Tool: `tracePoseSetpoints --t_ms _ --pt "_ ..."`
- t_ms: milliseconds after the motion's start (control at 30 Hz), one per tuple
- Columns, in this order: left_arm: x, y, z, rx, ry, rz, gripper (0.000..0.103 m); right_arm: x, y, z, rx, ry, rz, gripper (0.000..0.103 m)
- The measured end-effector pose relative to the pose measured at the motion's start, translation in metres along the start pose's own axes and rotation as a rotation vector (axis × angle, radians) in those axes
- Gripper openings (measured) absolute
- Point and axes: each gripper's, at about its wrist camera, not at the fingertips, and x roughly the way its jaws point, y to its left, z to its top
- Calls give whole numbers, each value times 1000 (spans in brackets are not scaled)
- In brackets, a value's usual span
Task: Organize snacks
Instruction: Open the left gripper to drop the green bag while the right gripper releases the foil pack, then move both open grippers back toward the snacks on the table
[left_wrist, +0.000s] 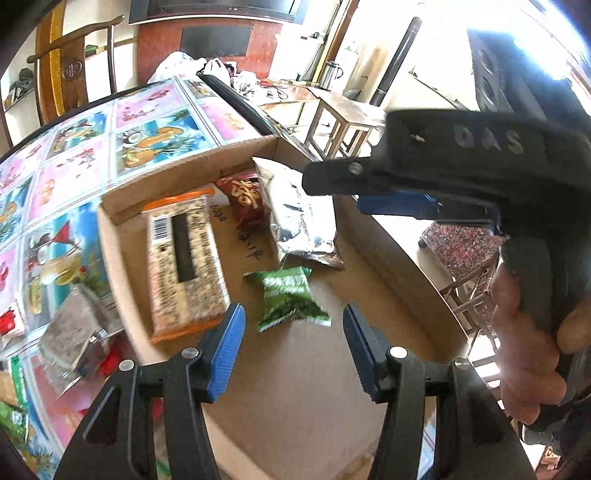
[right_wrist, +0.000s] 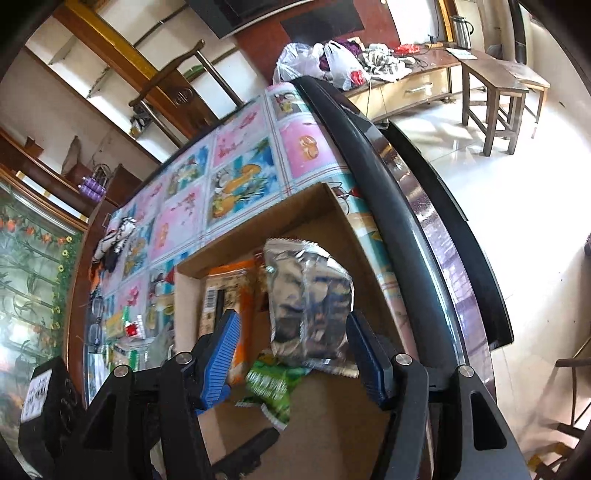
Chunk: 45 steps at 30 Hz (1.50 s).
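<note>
Right gripper (right_wrist: 293, 345) hangs over the box (right_wrist: 343, 417), jaws apart, nothing between the pads. Silver bag (right_wrist: 308, 301) lies in the box ahead of the fingers, foil crinkled. Green pack (right_wrist: 271, 386) sits just below it, its top edge tucked under the silver bag. Orange pack (right_wrist: 231, 295) lies left of both, partly hidden behind the left finger (right_wrist: 221, 356). Box sits on a patterned cloth (right_wrist: 236, 173). More snacks (right_wrist: 123, 326) lie on the cloth left of the box.
</note>
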Motion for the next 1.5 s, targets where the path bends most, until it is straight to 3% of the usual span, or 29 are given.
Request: tracePoseSetpoints --t_ms 333,767,967,1200,1367,1500 --pt "-56 19 -37 -10 -24 20 57 -21 39 -48 -1 -8 75 65" --pt "-120 77 -84 -83 -65 59 57 -7 116 -96 -59 42 136 66" --pt "-146 121 -118 -188 -84 87 57 7 147 -114 -108 78 145 66" --pt "-186 190 -168 -398 -151 175 57 22 172 -135 -155 119 145 66" --pt "-188 230 -178 -489 -143 249 57 21 179 -139 -170 120 143 66" --pt "-171 248 -172 -495 -114 272 57 22 181 -140 -178 124 141 66"
